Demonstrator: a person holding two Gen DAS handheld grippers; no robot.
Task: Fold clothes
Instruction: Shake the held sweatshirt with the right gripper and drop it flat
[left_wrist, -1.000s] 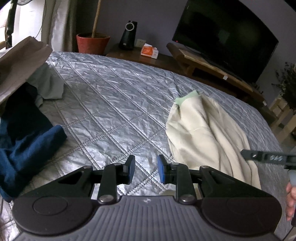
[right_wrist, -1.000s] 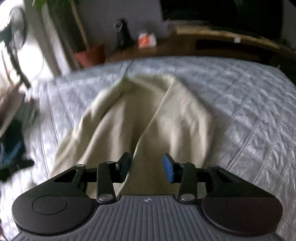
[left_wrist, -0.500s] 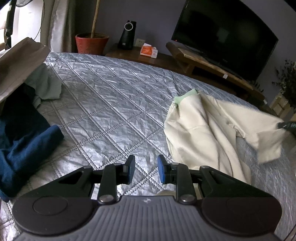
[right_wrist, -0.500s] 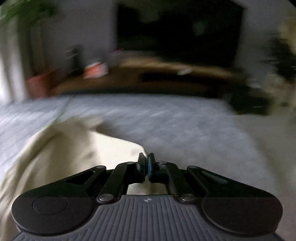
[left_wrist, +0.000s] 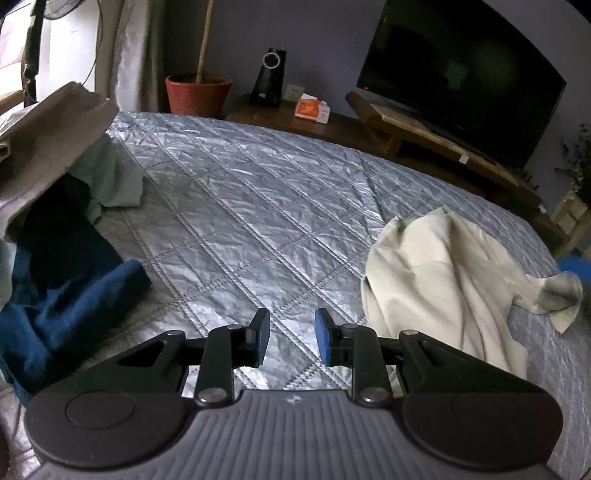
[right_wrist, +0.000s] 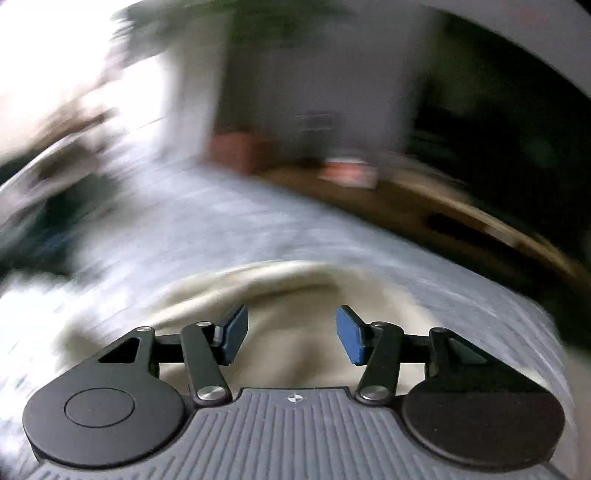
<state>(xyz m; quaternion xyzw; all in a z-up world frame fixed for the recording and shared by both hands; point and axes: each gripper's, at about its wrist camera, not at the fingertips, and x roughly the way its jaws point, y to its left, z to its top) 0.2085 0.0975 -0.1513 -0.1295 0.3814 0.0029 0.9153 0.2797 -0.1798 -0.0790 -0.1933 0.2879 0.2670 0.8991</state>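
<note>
A cream sweatshirt (left_wrist: 443, 280) with a pale green collar lies crumpled on the right of the quilted grey bed cover (left_wrist: 258, 206), one sleeve (left_wrist: 554, 291) flung out to the right. My left gripper (left_wrist: 291, 341) hovers over bare quilt left of it, open a little, nothing between its blue pads. The right wrist view is heavily blurred. There my right gripper (right_wrist: 291, 338) hangs over the cream sweatshirt (right_wrist: 291, 295), its jaws opening, with no cloth between them. A blue blur (left_wrist: 576, 267) at the left wrist view's right edge may be that gripper's pad.
A pile of clothes sits at the left: a dark blue garment (left_wrist: 62, 295), a pale green one (left_wrist: 110, 177) and a beige one (left_wrist: 48, 136). Beyond the bed stand a terracotta pot (left_wrist: 197, 94), a black speaker (left_wrist: 267, 77), a wooden bench (left_wrist: 424, 136) and a television (left_wrist: 458, 74).
My right gripper shut on the sweatshirt's sleeve, pulled it out to the right, then let go and swung back left over the garment. The sleeve now lies on the quilt. My left gripper stayed put.
</note>
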